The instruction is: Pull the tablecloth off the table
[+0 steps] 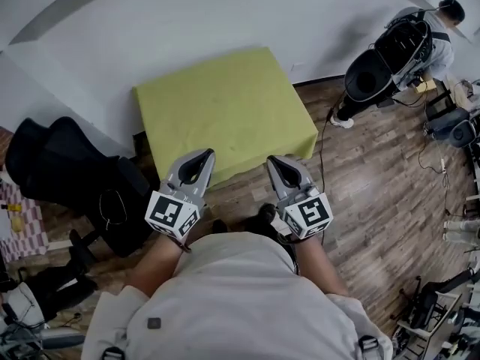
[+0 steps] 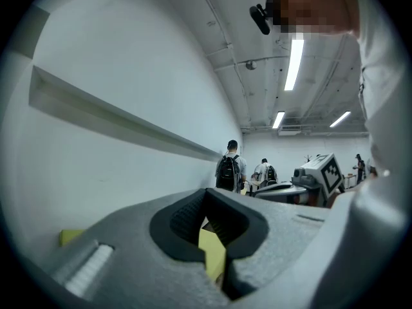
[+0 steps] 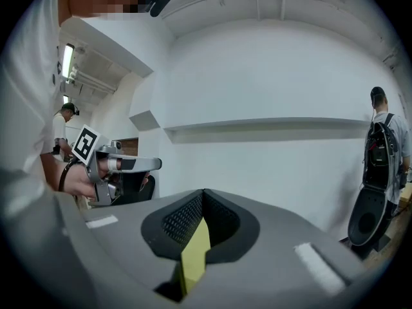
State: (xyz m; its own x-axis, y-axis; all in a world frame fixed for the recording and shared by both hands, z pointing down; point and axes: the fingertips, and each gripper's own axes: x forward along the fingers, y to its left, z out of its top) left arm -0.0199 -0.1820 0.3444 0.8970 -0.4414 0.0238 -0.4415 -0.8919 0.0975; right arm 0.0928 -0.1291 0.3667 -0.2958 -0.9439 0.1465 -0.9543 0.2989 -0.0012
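A yellow-green tablecloth [image 1: 225,111] lies flat over a small square table against the white wall, with its front edge hanging down. My left gripper [image 1: 201,156] and right gripper [image 1: 279,162] are held side by side in the air before the table's near edge, pointing at it. Both are shut, and I see no cloth pinched in either. In the left gripper view the jaws [image 2: 207,195] are closed, and a sliver of the cloth [image 2: 212,253] shows through the slit below them. The right gripper view shows the same: closed jaws [image 3: 203,193] and a yellow strip of cloth [image 3: 195,253].
A black chair with bags [image 1: 67,171] stands left of the table. A person [image 1: 439,32] bends over black equipment [image 1: 382,70] at the far right. A cable [image 1: 324,148] runs over the wooden floor [image 1: 375,201] by the table's right corner. More gear lines the right edge.
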